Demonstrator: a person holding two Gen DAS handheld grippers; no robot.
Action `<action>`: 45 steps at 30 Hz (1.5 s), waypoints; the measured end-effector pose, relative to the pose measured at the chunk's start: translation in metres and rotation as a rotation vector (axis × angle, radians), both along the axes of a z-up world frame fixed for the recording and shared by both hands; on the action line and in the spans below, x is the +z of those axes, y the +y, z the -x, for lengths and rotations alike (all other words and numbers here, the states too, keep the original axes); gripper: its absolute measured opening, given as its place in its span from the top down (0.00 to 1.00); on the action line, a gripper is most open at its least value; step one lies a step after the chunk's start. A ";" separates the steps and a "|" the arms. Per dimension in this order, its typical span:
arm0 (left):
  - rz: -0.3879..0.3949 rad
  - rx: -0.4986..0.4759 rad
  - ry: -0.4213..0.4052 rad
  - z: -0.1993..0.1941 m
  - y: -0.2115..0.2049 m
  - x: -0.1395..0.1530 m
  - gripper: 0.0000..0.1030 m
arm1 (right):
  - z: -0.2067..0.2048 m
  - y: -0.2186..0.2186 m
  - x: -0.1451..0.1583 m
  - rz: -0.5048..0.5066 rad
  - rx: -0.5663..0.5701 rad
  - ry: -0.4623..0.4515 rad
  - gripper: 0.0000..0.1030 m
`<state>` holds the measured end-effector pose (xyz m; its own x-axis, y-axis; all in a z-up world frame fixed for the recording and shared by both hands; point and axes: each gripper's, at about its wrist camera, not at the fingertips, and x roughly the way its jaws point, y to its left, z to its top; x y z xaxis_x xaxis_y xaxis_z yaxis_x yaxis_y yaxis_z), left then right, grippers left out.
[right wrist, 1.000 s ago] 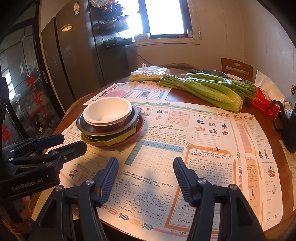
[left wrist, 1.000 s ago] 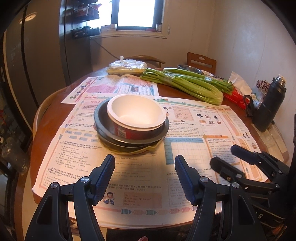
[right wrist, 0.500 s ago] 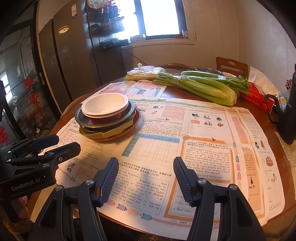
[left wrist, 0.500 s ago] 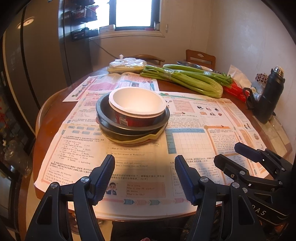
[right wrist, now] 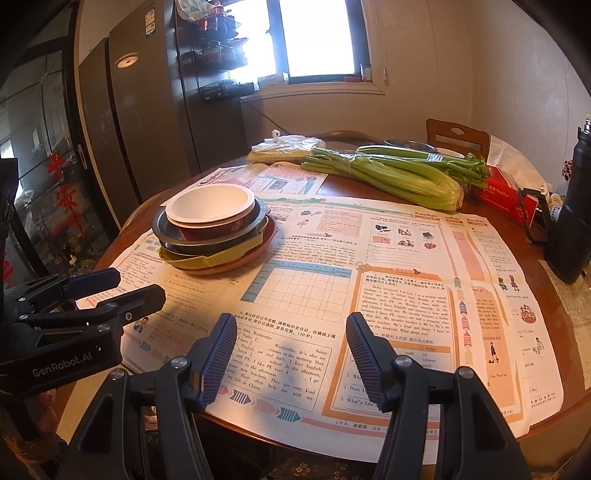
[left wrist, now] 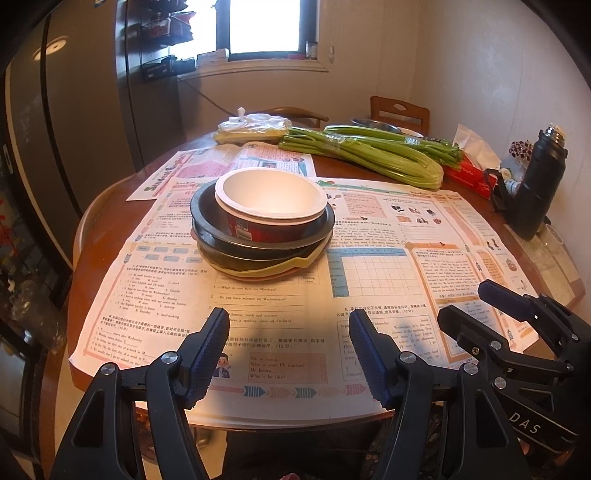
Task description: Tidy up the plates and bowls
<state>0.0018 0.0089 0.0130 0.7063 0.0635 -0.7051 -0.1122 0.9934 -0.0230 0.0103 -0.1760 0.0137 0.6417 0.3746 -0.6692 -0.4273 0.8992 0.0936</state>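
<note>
Daylight from the window (left wrist: pixel 264 26) washes over a round wooden table (left wrist: pixel 107 236) that takes up most of this small room, with plain cream walls on the far and right sides. Tall dark cabinet doors (right wrist: pixel 144 122) run along the left, and a wall rack (right wrist: pixel 218 55) of small items hangs beside the window. Two wooden chairs are pushed in at the far edge; I mark the nearer chair back (left wrist: pixel 400 112).

Printed newspaper sheets (left wrist: pixel 388 295) cover most of the tabletop, leaving bare wood at the rim. On them, left of centre, I see the stack of dishes: a white bowl (left wrist: pixel 271 197) with a red outer wall sits on top, nested in dark plates (left wrist: pixel 207 221), with a yellow plate (left wrist: pixel 280 267) and a reddish-brown plate (right wrist: pixel 240 260) under those.

Behind the stack lie bundled celery stalks (left wrist: pixel 369 155), a knotted plastic bag (left wrist: pixel 253 125) and a metal bowl (left wrist: pixel 375 123). At the right edge stand a dark flask (left wrist: pixel 537 192) and a red tissue box (left wrist: pixel 469 171).

My left gripper (left wrist: pixel 288 350) hangs over the near edge of the table, jaws spread wide with nothing between them, well short of the stack. My right gripper (right wrist: pixel 291 350) sits alongside it, likewise gaping and empty, over the paper to the right of the dishes.
</note>
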 end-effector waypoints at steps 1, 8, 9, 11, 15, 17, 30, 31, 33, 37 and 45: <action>0.000 0.000 0.000 0.000 0.000 0.000 0.33 | 0.001 0.000 0.000 -0.001 0.000 -0.001 0.41; 0.000 0.001 -0.003 0.003 0.001 0.001 0.33 | 0.002 0.002 0.003 0.000 0.000 -0.008 0.41; -0.001 -0.002 -0.002 0.003 0.001 0.001 0.33 | 0.002 0.003 0.003 0.002 0.000 -0.007 0.41; -0.003 -0.003 -0.001 0.003 0.000 0.001 0.33 | 0.002 0.003 0.003 0.002 0.003 -0.008 0.41; -0.003 -0.006 -0.003 0.002 0.000 0.001 0.33 | 0.002 0.005 0.003 0.007 0.005 -0.007 0.41; -0.002 -0.004 -0.002 0.002 0.000 0.001 0.33 | 0.002 0.006 0.003 0.010 0.006 -0.007 0.41; -0.006 -0.006 -0.001 0.004 0.001 0.000 0.33 | 0.004 0.007 0.002 0.015 0.006 -0.011 0.41; -0.005 -0.006 -0.002 0.005 0.001 0.000 0.33 | 0.003 0.007 0.003 0.013 0.007 -0.011 0.41; -0.006 -0.004 -0.002 0.005 0.001 0.001 0.33 | 0.004 0.007 0.003 0.015 0.010 -0.014 0.41; -0.009 -0.004 -0.001 0.005 0.000 0.001 0.33 | 0.005 0.005 0.004 0.013 0.008 -0.019 0.41; -0.016 -0.007 -0.002 0.006 -0.003 0.002 0.33 | 0.006 0.002 0.006 0.010 0.001 -0.026 0.41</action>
